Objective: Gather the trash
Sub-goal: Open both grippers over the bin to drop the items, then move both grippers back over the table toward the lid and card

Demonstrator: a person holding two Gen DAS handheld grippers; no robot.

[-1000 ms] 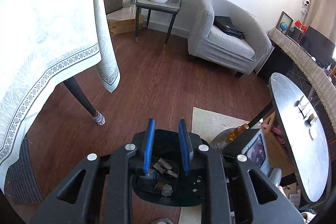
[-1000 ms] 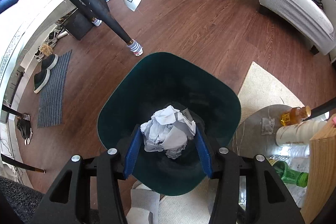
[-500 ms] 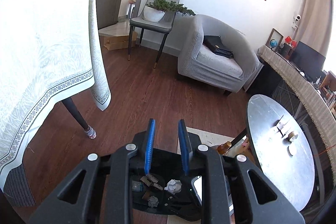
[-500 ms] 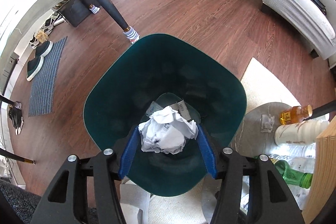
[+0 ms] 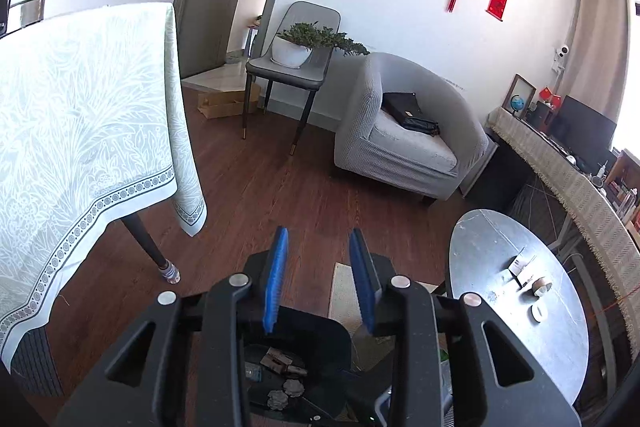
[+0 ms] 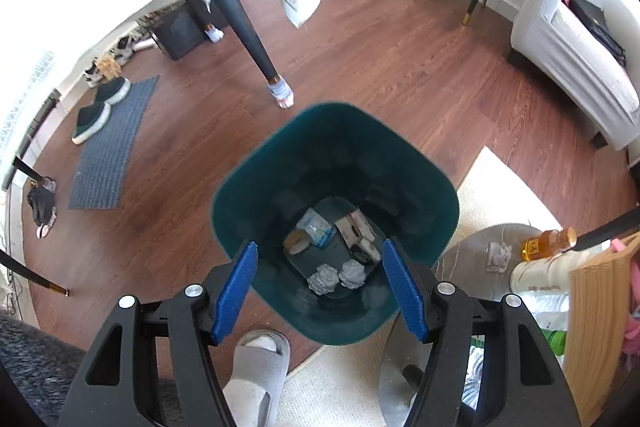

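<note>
A dark green bin stands on the wood floor right under my right gripper. That gripper is open, with nothing between its blue pads. Two crumpled paper balls lie side by side at the bin's bottom, beside a pale packet and a small box. In the left wrist view my left gripper hangs above the same bin. Its jaws are opening and nothing is between them. Past its fingers I see scraps and grey paper balls in the bin.
A table with a pale green cloth stands at the left, its leg close behind the bin. A round metal side table, bottles, a cream rug, a grey armchair and a slippered foot surround the bin.
The right gripper opened and let go of the crumpled paper, which dropped to the bin's bottom. Both grippers rose above the bin. The left jaws widened.
</note>
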